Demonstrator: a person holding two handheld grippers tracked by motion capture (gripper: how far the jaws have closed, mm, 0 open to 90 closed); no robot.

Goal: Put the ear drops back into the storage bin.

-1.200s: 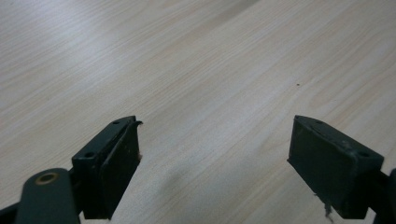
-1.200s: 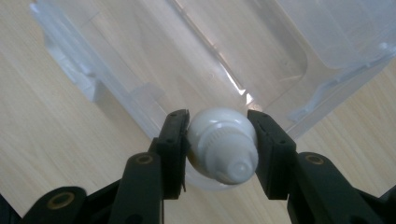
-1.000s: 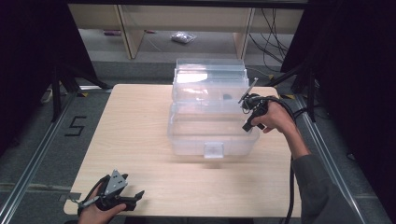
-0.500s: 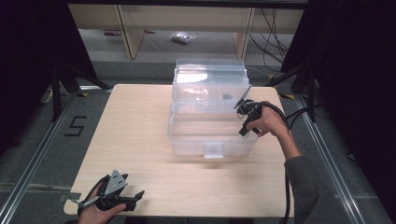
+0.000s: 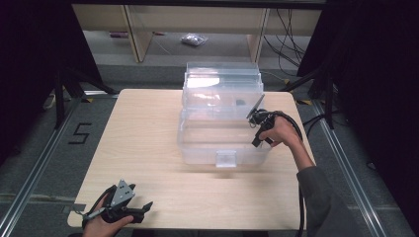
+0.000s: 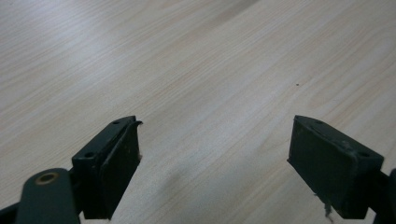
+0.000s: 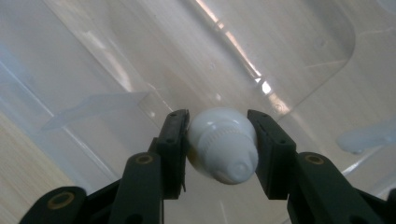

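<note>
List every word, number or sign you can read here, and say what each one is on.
"5": a dark numeral on the grey floor, left of the table.
No other text: the clear box, the white bulb in the right gripper and the left gripper carry no readable marks.

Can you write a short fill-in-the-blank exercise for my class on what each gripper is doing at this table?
1. The right gripper is shut on a small ____ bulb-shaped object.
2. It holds that object over the clear plastic ____.
3. The left gripper has its jaws ____, with nothing between them.
4. Beneath the left gripper lies the bare ____ table.

Missing words: white; box; open; wooden
</note>
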